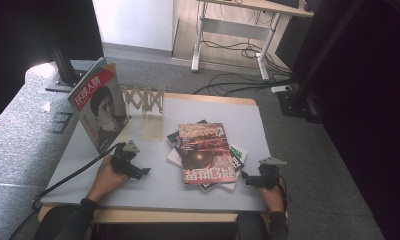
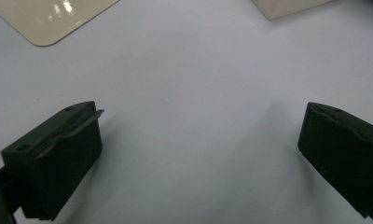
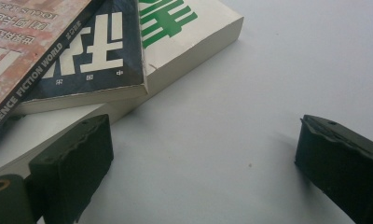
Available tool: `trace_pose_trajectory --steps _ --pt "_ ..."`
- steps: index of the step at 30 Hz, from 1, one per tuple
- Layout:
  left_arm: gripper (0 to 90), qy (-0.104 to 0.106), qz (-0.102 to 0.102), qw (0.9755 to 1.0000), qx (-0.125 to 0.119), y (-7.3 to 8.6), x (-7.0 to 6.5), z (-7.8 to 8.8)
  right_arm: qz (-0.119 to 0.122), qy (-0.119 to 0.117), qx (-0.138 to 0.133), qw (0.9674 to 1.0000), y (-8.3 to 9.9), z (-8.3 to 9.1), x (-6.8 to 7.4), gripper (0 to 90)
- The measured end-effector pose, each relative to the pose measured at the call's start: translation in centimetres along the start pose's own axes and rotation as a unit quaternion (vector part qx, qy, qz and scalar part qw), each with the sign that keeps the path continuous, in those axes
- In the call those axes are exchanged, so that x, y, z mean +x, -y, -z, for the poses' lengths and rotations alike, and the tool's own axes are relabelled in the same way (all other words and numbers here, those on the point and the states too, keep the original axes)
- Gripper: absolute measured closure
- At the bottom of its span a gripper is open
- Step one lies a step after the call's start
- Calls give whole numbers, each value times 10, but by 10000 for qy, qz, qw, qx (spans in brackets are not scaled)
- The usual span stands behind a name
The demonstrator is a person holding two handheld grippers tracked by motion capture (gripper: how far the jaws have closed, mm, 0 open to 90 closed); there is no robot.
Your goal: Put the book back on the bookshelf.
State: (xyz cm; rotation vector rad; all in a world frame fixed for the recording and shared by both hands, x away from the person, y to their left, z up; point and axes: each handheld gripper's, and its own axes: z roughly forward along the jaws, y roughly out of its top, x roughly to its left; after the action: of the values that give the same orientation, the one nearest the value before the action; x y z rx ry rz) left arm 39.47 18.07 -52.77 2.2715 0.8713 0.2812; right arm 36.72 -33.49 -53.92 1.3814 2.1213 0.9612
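A stack of magazines point(image 1: 206, 152) lies on the grey tabletop point(image 1: 153, 187), topped by a red-covered one. My right gripper point(image 1: 248, 179) rests on the table just right of the stack, open with nothing between its jaws. In the right gripper view a white book with green lettering point(image 3: 184, 32) lies under a dark blue one point(image 3: 96, 60) and the red cover point(image 3: 17, 51). My left gripper point(image 1: 138, 172) sits on the table left of the stack, open and empty. In the left gripper view the left gripper point(image 2: 198, 140) has bare table between its jaws.
A magazine with a portrait cover point(image 1: 99, 105) stands upright at the back left, leaning on a wooden folding rack point(image 1: 145, 102) with a cream base point(image 1: 152, 131). The table's front edge runs just behind both hands. Cables and a desk frame point(image 1: 238, 35) lie on the floor beyond.
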Motion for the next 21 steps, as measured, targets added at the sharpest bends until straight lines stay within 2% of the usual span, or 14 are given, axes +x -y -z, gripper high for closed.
trace_pose_trajectory --steps 3,8,13,17,18,21 --pt "0 -111 -104 9999 53 0 -3 -1 -16 4 6 10000 0 0 0 38" --pt "0 -103 -100 9999 62 0 -2 -1 -111 51 93 9999 -4 2 0 81" --pt "0 -101 -97 9999 59 0 -2 -1 -145 19 -55 9999 -13 11 3 101" --pt "0 -100 -96 9999 59 0 -2 -1 -136 -142 -245 9995 -23 19 11 102" --pt "0 -100 -97 9999 59 0 -2 -1 -48 -221 -265 9994 -29 20 16 101" --pt "0 -100 -97 9999 58 0 -2 -1 2 -265 -228 9994 -33 18 22 88"
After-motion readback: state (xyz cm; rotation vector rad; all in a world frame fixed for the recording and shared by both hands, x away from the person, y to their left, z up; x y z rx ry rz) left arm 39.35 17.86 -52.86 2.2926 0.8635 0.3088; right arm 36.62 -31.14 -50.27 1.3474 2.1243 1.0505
